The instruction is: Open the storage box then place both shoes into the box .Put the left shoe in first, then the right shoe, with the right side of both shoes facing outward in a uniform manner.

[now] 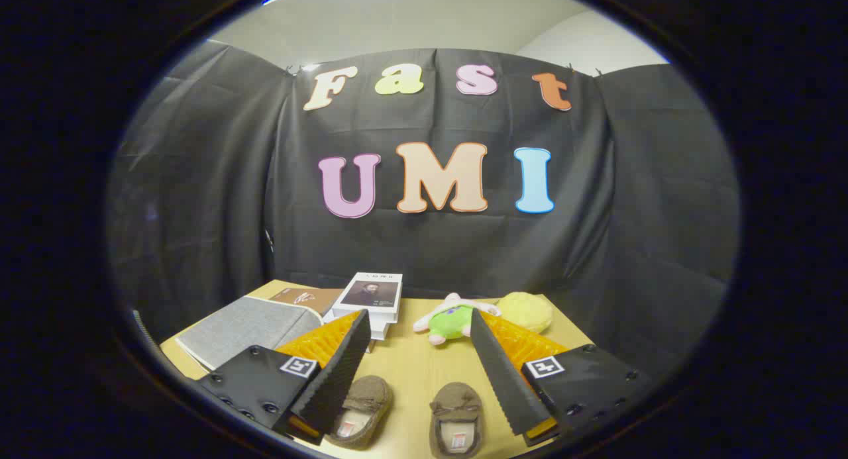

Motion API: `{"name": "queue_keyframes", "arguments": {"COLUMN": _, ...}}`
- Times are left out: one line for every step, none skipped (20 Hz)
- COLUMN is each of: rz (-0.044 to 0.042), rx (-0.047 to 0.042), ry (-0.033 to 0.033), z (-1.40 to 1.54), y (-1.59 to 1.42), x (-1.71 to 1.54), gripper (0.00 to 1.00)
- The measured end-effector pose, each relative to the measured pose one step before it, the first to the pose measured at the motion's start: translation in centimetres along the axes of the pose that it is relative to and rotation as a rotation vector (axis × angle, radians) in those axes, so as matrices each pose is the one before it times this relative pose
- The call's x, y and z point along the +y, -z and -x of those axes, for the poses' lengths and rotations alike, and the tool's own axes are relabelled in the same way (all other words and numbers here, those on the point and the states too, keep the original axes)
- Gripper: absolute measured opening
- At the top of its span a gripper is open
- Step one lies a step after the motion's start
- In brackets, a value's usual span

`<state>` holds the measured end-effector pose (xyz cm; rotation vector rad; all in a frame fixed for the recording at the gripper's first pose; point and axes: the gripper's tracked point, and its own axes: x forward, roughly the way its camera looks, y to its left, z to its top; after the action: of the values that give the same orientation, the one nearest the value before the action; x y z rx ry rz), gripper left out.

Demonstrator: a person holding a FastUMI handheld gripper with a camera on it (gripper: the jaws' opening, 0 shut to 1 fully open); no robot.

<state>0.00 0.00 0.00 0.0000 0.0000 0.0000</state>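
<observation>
Box (248, 330), grey and lid closed, lies at the tabletop's (411, 373) far left, beyond the left finger. The gripper (421, 326) hangs with fingers apart and empty above two brown shoes (361, 409) (456, 419), likely poised to open the box first.

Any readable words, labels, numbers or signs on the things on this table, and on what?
None legible.
white book cover: title line too small to read.
brown book: pale mark, unreadable.
insole tags in the shoes: blurred.
square markers on the open gripper, above the shoes: patterns, no words.
</observation>
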Motion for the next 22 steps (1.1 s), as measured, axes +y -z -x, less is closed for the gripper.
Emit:
{"name": "queue_keyframes", "arguments": {"rz": 0.00235, "rx": 0.00220, "ry": -0.00233, "z": 0.068, "y": 0.071, "x": 0.024, "gripper": 0.98}}
{"name": "queue_keyframes", "arguments": {"rz": 0.00403, "rx": 0.00253, "ry": -0.00362, "z": 0.101, "y": 0.196, "x": 0.024, "gripper": 0.98}}
{"name": "queue_keyframes", "arguments": {"rz": 0.00300, "rx": 0.00124, "ry": -0.00246, "z": 0.195, "y": 0.066, "x": 0.041, "gripper": 0.98}}
{"name": "queue_keyframes", "arguments": {"rz": -0.00052, "rx": 0.00162, "ry": -0.00429, "z": 0.195, "y": 0.182, "x": -0.042, "gripper": 0.98}}
{"name": "queue_keyframes", "arguments": {"rz": -0.00255, "rx": 0.00006, "ry": -0.00306, "z": 0.269, "y": 0.075, "x": 0.032, "gripper": 0.98}}
{"name": "queue_keyframes", "arguments": {"rz": -0.00392, "rx": -0.00505, "ry": -0.00311, "z": 0.328, "y": 0.008, "x": -0.038, "gripper": 0.98}}
{"name": "queue_keyframes", "arguments": {"rz": -0.00385, "rx": -0.00475, "ry": -0.00303, "z": 0.255, "y": -0.055, "x": 0.004, "gripper": 0.98}}
{"name": "queue_keyframes", "arguments": {"rz": -0.00529, "rx": -0.00529, "ry": -0.00212, "z": 0.227, "y": -0.010, "x": 0.051, "gripper": 0.98}}
{"name": "queue_keyframes", "arguments": {"rz": -0.00945, "rx": -0.00248, "ry": -0.00325, "z": 0.243, "y": -0.004, "x": 0.050, "gripper": 0.98}}
{"name": "queue_keyframes", "arguments": {"rz": -0.01326, "rx": 0.00134, "ry": -0.00592, "z": 0.327, "y": 0.163, "x": 0.106, "gripper": 0.98}}
{"name": "queue_keyframes", "arguments": {"rz": -0.01439, "rx": 0.00172, "ry": -0.00461, "z": 0.265, "y": 0.103, "x": 0.267, "gripper": 0.98}}
{"name": "queue_keyframes", "arguments": {"rz": -0.01199, "rx": 0.00041, "ry": -0.00284, "z": 0.243, "y": 0.035, "x": 0.170, "gripper": 0.98}}
{"name": "queue_keyframes", "arguments": {"rz": -0.00923, "rx": -0.00066, "ry": -0.00030, "z": 0.225, "y": -0.043, "x": 0.285, "gripper": 0.98}}
{"name": "queue_keyframes", "arguments": {"rz": -0.00827, "rx": 0.00061, "ry": 0.00080, "z": 0.173, "y": 0.227, "x": 0.244, "gripper": 0.98}}
{"name": "queue_keyframes", "arguments": {"rz": -0.00820, "rx": 0.00168, "ry": 0.00223, "z": 0.078, "y": 0.176, "x": 0.252, "gripper": 0.98}}
{"name": "queue_keyframes", "arguments": {"rz": -0.00939, "rx": -0.00025, "ry": 0.00454, "z": 0.063, "y": 0.253, "x": 0.270, "gripper": 0.98}}
{"name": "queue_keyframes", "arguments": {"rz": -0.01130, "rx": 0.00101, "ry": 0.00502, "z": 0.030, "y": 0.146, "x": 0.323, "gripper": 0.98}}
{"name": "queue_keyframes", "arguments": {"rz": -0.01527, "rx": 0.00221, "ry": 0.00461, "z": -0.085, "y": 0.322, "x": 0.440, "gripper": 0.97}}
{"name": "queue_keyframes", "arguments": {"rz": -0.02290, "rx": 0.00644, "ry": 0.00466, "z": 0.010, "y": 0.363, "x": 0.526, "gripper": 0.97}}
{"name": "queue_keyframes", "arguments": {"rz": -0.03354, "rx": 0.00962, "ry": -0.00306, "z": -0.024, "y": 0.556, "x": 0.769, "gripper": 0.97}}
{"name": "queue_keyframes", "arguments": {"rz": -0.04256, "rx": 0.01129, "ry": -0.01055, "z": -0.067, "y": 0.472, "x": 1.123, "gripper": 0.97}}
{"name": "queue_keyframes", "arguments": {"rz": -0.04809, "rx": 0.01386, "ry": -0.01431, "z": -0.063, "y": 0.751, "x": 1.208, "gripper": 0.98}}
